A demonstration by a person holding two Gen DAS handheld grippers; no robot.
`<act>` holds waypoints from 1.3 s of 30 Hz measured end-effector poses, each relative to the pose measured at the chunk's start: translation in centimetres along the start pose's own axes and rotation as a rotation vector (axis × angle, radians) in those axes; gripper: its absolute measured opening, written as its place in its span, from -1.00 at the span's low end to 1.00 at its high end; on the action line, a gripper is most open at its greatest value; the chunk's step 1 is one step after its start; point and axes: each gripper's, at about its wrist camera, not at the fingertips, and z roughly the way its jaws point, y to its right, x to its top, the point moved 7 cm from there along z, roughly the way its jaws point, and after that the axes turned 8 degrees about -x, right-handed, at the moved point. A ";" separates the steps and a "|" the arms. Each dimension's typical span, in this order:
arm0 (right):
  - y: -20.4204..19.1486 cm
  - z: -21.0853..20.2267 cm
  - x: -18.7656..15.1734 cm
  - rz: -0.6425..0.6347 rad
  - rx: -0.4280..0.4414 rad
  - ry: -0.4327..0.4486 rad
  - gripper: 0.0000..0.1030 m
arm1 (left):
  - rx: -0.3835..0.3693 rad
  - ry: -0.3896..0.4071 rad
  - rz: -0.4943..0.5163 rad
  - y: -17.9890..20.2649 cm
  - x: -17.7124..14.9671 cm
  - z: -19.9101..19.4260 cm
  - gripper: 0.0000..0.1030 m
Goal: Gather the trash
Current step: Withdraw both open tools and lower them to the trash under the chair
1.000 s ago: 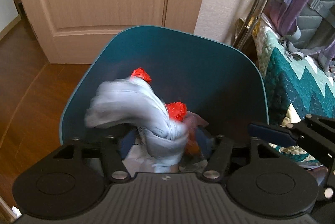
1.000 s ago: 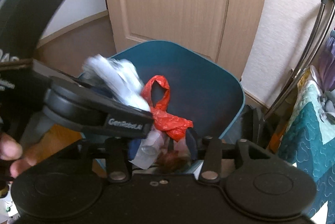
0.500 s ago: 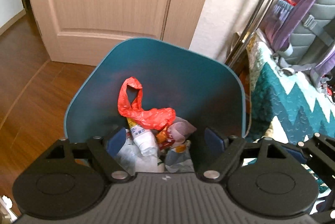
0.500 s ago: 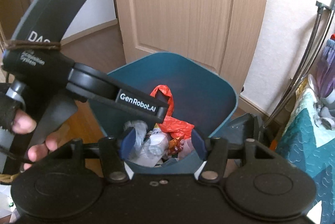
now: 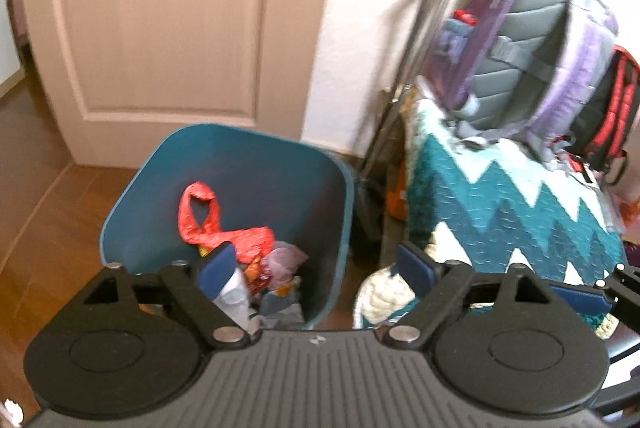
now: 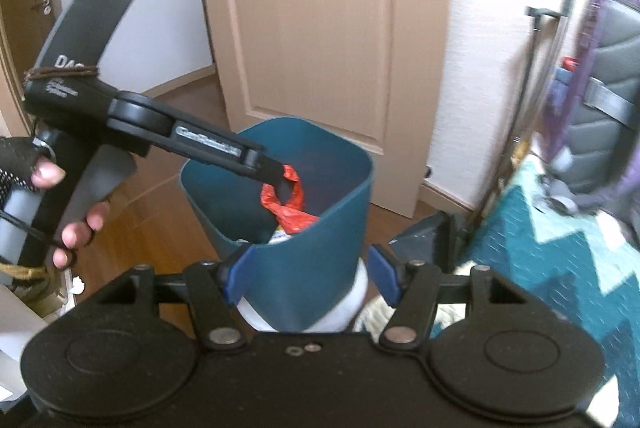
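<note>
A teal trash bin (image 5: 248,167) stands on the floor before a door, holding a red plastic bag (image 5: 240,240) with a loop handle, a clear bottle (image 5: 234,292) and wrappers. My left gripper (image 5: 316,266) hangs above the bin's near right edge. Its jaws are opening, with nothing between the blue pads. In the right wrist view a gloved hand holds the left gripper (image 6: 280,179) over the bin (image 6: 340,203) and the red bag (image 6: 296,220). My right gripper (image 6: 312,275) is back from the bin and above it. Its jaws are opening too and grip nothing.
A closed wooden door (image 5: 160,27) is behind the bin. To the right, a teal and white zigzag quilt (image 5: 500,207) carries a purple and grey backpack (image 5: 520,47). Metal poles (image 5: 420,67) lean on the wall. Wooden floor (image 5: 40,228) lies to the left.
A pale grey bag that was held over the bin is gone from the jaws. Both grippers have opened wider, risen and drawn back, and the left view has swung right.
</note>
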 end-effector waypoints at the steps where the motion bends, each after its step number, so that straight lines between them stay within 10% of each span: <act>1: 0.6 -0.6 -0.4 0.007 -0.003 0.005 0.20 | -0.006 0.012 0.013 0.8 -0.1 -0.4 0.85; 19: 12.6 -6.5 -14.4 0.117 -0.167 -0.077 0.21 | -0.108 0.141 0.110 13.3 -4.5 0.2 0.92; 28: 16.6 -0.9 -22.6 0.152 -0.179 -0.208 0.21 | -0.154 -0.073 0.096 16.0 -10.9 9.5 1.00; 39: 21.4 9.3 -31.2 0.071 -0.191 -0.359 0.21 | -0.014 -0.348 0.034 15.0 -20.6 24.7 1.00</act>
